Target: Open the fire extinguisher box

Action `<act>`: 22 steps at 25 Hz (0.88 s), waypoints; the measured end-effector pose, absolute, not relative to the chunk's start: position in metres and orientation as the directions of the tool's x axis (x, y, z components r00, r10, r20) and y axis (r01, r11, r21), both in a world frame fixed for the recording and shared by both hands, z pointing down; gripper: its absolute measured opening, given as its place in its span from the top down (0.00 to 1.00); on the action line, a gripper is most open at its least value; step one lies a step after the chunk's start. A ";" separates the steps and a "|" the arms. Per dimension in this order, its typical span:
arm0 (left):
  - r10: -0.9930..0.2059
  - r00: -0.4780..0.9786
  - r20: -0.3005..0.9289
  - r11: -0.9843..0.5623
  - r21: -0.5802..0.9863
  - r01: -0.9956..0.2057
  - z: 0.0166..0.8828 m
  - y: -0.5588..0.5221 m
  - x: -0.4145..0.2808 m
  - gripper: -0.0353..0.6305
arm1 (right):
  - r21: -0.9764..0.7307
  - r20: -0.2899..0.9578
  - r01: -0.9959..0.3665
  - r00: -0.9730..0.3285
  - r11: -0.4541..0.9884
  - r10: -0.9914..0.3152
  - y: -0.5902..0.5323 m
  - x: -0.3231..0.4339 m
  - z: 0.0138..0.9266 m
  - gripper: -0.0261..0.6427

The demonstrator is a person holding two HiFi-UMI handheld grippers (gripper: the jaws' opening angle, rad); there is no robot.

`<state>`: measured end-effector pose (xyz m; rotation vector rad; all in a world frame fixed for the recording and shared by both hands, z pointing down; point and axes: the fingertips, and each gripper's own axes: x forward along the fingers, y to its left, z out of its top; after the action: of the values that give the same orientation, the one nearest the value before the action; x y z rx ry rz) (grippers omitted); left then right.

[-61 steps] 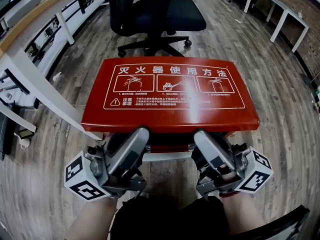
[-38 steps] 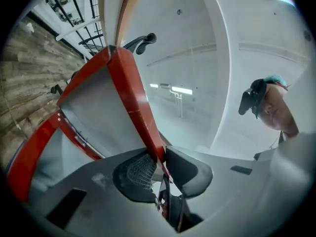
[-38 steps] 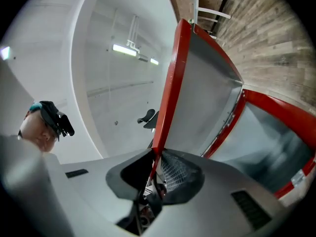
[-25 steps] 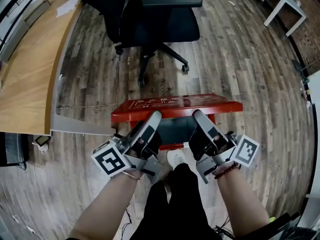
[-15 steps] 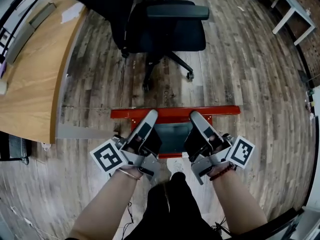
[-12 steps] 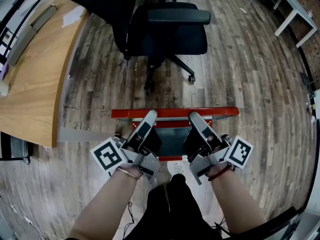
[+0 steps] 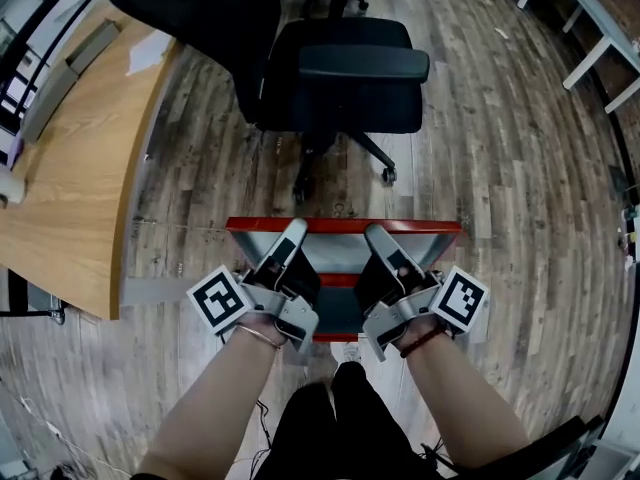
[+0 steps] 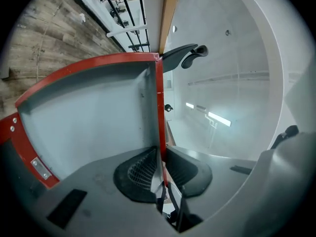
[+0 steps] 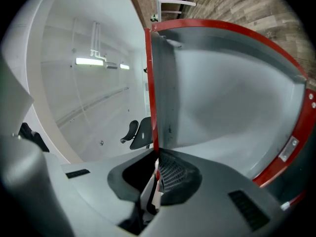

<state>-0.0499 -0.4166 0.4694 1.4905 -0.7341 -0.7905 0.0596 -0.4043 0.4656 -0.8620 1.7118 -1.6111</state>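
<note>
The red fire extinguisher box (image 7: 338,336) stands on the wood floor in front of the person's legs. Its lid (image 7: 340,225) is swung up and shows edge-on in the head view, grey underside facing me. My left gripper (image 7: 293,231) is shut on the lid's red rim (image 8: 159,107), near the left end. My right gripper (image 7: 376,234) grips the same rim (image 9: 148,83) further right; its jaws have just been closing with the rim between them. In both gripper views the thin red edge runs straight into the pads. The grey inner face (image 8: 89,117) fills the left gripper view's left side.
A black office chair (image 7: 340,63) stands just beyond the raised lid. A wooden desk (image 7: 70,158) runs along the left, and white table legs (image 7: 590,28) show at the far right. The person's dark trousers (image 7: 335,428) are directly below the box.
The lid has gone from lying flat, with its printed top showing, to standing upright with its grey underside toward me. Both grippers rode up and away with its edge.
</note>
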 end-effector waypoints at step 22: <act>-0.866 0.495 0.068 0.077 0.997 -0.002 0.530 -0.500 -0.044 0.88 | -0.993 0.094 0.003 -0.613 -0.122 -0.785 -0.490 0.067 0.528 0.92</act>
<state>-0.0443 -0.5001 0.5302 1.3434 -0.8441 -0.7791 0.0673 -0.4902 0.5283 -0.8756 1.5838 -1.7928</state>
